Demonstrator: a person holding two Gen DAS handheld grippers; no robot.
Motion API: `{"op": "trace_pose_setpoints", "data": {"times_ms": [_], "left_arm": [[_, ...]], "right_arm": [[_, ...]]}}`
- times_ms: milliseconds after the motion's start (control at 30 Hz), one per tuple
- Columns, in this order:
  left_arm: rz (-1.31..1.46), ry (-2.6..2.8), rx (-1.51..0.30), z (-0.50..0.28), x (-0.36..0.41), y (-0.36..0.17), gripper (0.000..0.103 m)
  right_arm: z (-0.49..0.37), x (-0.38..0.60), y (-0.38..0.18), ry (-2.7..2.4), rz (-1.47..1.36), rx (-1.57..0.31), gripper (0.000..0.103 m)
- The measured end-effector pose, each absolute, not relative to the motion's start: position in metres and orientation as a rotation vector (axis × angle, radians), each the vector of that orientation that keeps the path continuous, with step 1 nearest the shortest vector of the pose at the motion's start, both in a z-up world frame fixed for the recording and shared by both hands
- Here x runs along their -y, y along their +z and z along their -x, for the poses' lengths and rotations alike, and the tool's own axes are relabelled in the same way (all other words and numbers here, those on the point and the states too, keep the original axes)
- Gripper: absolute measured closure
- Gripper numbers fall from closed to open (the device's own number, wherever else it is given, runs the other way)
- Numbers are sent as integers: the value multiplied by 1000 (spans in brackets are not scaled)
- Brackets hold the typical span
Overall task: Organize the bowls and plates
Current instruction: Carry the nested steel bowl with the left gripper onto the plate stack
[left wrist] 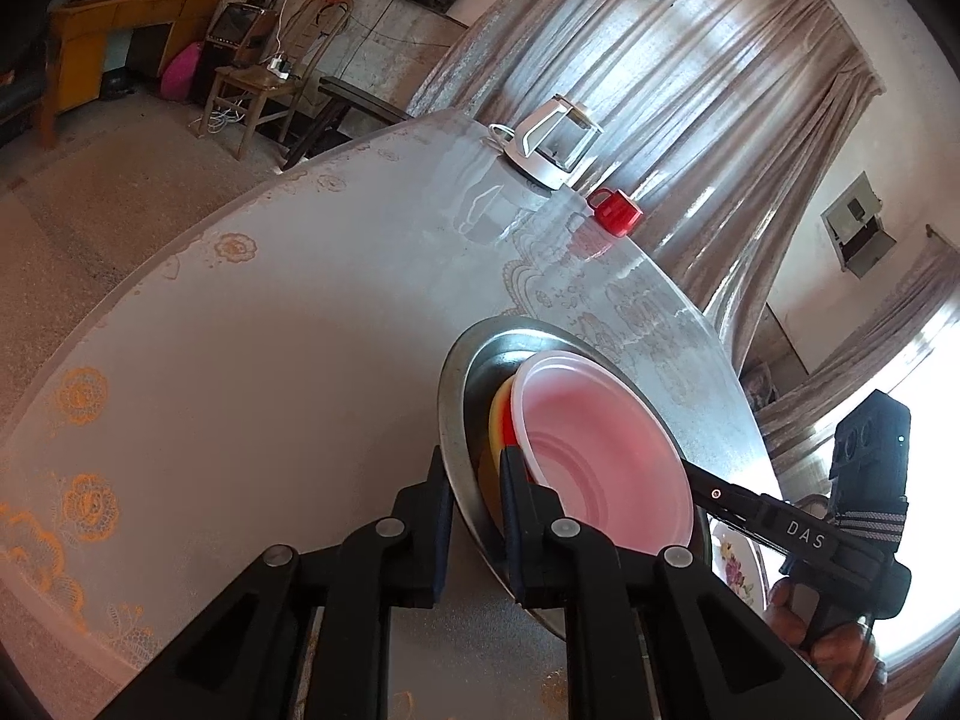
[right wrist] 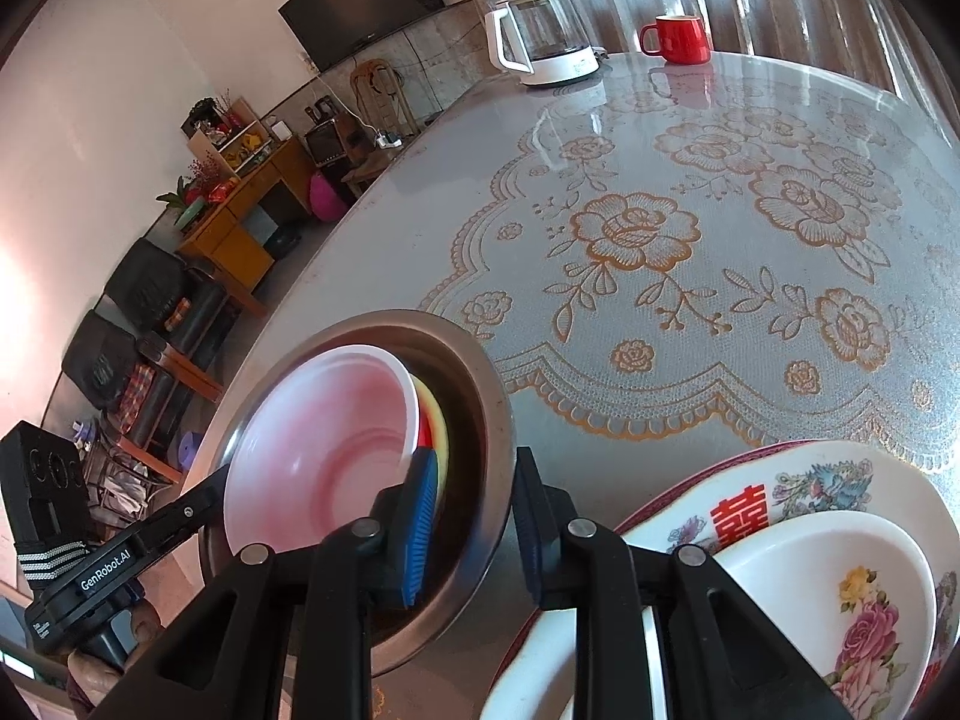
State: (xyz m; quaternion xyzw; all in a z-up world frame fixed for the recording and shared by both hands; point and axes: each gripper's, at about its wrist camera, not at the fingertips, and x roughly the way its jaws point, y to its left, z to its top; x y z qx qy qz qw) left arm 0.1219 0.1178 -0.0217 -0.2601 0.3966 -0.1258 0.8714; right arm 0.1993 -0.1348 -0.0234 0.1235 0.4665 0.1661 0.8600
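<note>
I'm clamping both claws on the steel bowl's (right wrist: 480, 456) rim, left claw (left wrist: 477, 480) and right claw (right wrist: 474, 504) on opposite sides. It's sitting on the table (right wrist: 660, 360), pink bowl (right wrist: 324, 438) nested inside. I'm aiming to lift evenly, keeping it level.

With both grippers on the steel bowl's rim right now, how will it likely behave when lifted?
The steel bowl looks rigid, so its rim should hold shape between the left gripper and right gripper. Its polished metal may slip on the pads. The pink plastic bowl sits tilted and loose inside, so it could probably shift or slide out if the bowl tips.
</note>
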Motion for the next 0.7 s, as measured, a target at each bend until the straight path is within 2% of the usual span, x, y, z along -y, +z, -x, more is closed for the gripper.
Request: {"op": "trace_pose_setpoints", "data": {"times_ms": [700], "left_arm": [[471,-392,-742,-95,-83,22,89]], "right_arm": [[-149,170,22,330,-291,-854,79]]}}
